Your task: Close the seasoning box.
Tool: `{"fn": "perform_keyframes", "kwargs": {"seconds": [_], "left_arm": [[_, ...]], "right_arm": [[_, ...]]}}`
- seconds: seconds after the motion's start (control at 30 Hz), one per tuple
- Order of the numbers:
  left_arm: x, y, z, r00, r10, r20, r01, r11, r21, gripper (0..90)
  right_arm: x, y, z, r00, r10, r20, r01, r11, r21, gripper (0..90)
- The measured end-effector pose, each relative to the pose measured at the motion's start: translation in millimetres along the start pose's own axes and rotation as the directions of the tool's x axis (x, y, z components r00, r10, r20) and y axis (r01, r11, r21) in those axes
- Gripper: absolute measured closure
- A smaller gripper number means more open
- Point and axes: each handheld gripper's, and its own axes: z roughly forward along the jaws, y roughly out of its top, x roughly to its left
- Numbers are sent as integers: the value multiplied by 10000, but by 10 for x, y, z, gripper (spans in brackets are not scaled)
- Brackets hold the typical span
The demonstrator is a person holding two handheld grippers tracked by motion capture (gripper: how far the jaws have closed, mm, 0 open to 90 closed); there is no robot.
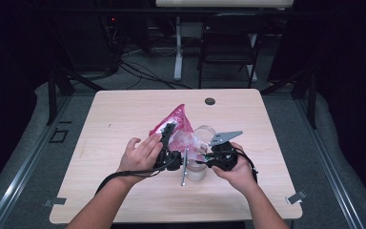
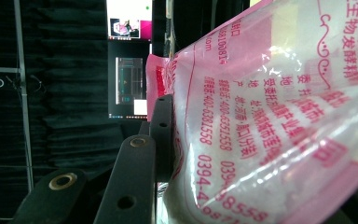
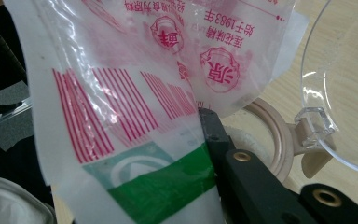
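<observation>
I count one pink printed bag (image 1: 177,125) at twelve o'clock from my two grippers. One clear jar (image 1: 198,168) and one metal spoon (image 1: 184,169) sit at six o'clock from it.

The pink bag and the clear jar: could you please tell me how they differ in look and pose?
The pink bag is soft, crinkled plastic printed with red writing and stripes; the clear jar is rigid and unprinted. The bag is lifted off the table between both grippers, while the jar stands on the table with its hinged lid swung open. Both are see-through.
</observation>
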Motion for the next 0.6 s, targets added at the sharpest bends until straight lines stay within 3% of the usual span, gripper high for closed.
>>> {"fn": "perform_keyframes", "kwargs": {"seconds": [0.2,0.43,0.6], "left_arm": [[-21,-19,3,9999,152,79,-153,9999,41,720],[-37,-65,17,9998,23,197,-24,10000,14,721],[-81,-105,16,9984,-240,510,227,9994,259,723]], "right_arm": [[1,-2,3,10000,30,54,-30,10000,44,900],[10,8,-20,10000,-6,45,6,10000,21,900],[18,21,-40,9999,-94,54,94,10000,-9,900]]}}
